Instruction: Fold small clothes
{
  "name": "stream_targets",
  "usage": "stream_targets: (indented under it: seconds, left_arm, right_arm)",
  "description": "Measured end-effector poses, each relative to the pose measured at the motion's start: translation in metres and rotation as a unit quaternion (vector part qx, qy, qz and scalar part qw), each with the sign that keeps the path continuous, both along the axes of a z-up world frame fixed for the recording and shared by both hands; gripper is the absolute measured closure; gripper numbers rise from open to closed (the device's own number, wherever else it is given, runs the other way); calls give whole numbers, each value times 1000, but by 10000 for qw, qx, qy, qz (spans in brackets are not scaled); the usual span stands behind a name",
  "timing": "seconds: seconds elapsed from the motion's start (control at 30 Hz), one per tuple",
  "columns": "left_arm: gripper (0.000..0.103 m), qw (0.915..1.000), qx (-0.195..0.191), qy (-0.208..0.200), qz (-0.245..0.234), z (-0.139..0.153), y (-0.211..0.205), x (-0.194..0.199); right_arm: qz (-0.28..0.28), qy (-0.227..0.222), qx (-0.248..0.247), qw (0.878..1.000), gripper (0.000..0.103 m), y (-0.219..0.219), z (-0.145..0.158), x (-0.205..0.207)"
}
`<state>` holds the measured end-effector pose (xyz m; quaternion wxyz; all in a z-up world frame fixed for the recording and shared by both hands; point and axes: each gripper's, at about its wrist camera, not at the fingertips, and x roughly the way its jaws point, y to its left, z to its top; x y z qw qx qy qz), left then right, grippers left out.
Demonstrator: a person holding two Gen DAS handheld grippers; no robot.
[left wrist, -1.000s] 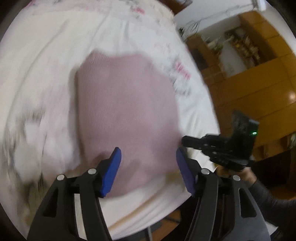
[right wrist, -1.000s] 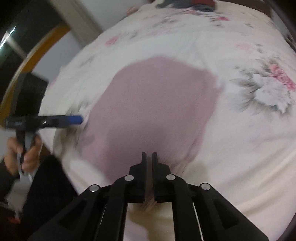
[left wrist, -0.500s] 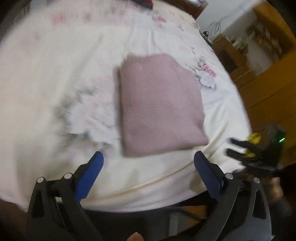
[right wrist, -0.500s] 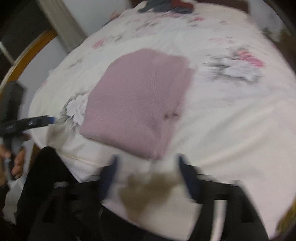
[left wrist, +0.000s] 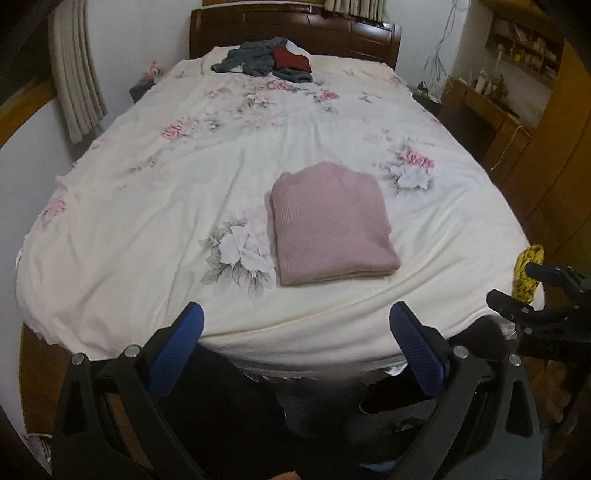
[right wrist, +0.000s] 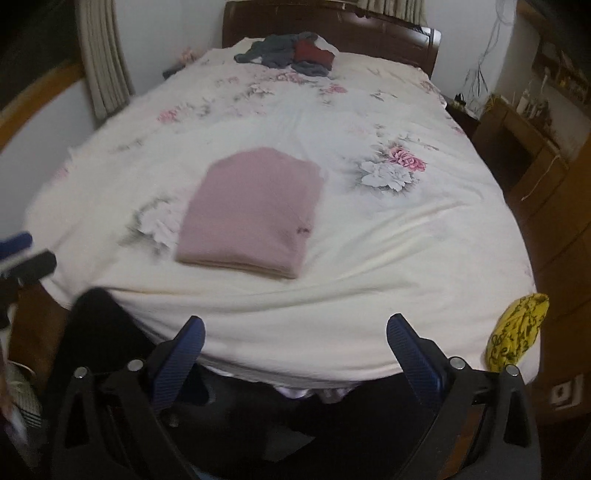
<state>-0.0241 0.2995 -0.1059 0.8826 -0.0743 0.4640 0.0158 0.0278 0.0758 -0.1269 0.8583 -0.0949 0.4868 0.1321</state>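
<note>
A pink knitted sweater (left wrist: pixel 330 225) (right wrist: pixel 251 212) lies folded into a neat rectangle on the flowered white bedsheet (left wrist: pixel 155 206) (right wrist: pixel 388 236), near the foot of the bed. My left gripper (left wrist: pixel 295 325) is open and empty, held back from the bed's front edge, well short of the sweater. My right gripper (right wrist: pixel 295 332) is likewise open and empty, off the foot of the bed. In the left wrist view the right gripper (left wrist: pixel 517 291) shows at the far right; in the right wrist view the left gripper's blue fingertip (right wrist: pixel 14 242) shows at the left edge.
A heap of grey and red clothes (left wrist: pixel 267 59) (right wrist: pixel 291 53) lies at the head of the bed by the dark headboard (left wrist: pixel 295 29). A yellow patterned cloth (right wrist: pixel 517 332) (left wrist: pixel 526 273) hangs at the bed's right corner. Wooden furniture (left wrist: pixel 491 122) stands on the right, curtains (left wrist: pixel 77 85) on the left.
Both grippers pulled back from the sweater to beyond the foot of the bed. The right gripper went from shut over the sweater's edge to open; the left opened wider. The sweater stays folded.
</note>
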Motion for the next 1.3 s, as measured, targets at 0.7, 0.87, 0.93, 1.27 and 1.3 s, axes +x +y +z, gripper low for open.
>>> stream_targets:
  seconds: [0.7,0.87,0.93,1.27,1.3]
  left_arm:
    - [3,9998,45,148,-81,39,-25,-25]
    - [3,9999,71,111,-63,41,-27,-24]
    - [3,9999,109,107,-59,41,-28,-24]
    - [3,9999,76,115,-50,40,-28,-22]
    - [3,9999,78,117,-49,40,-29,-21]
  right_arm:
    - [-290,-518,189,9981,4,-16,78,-39]
    - [-296,-543,161,9980,4,-15,77,-38]
    - [-285,-535,141,9981,4,-14,76,-37]
    - [-240,-514,105,9983,4,-10,75,-33]
    - [-233,-520,99,9983,4,-10,75,-33]
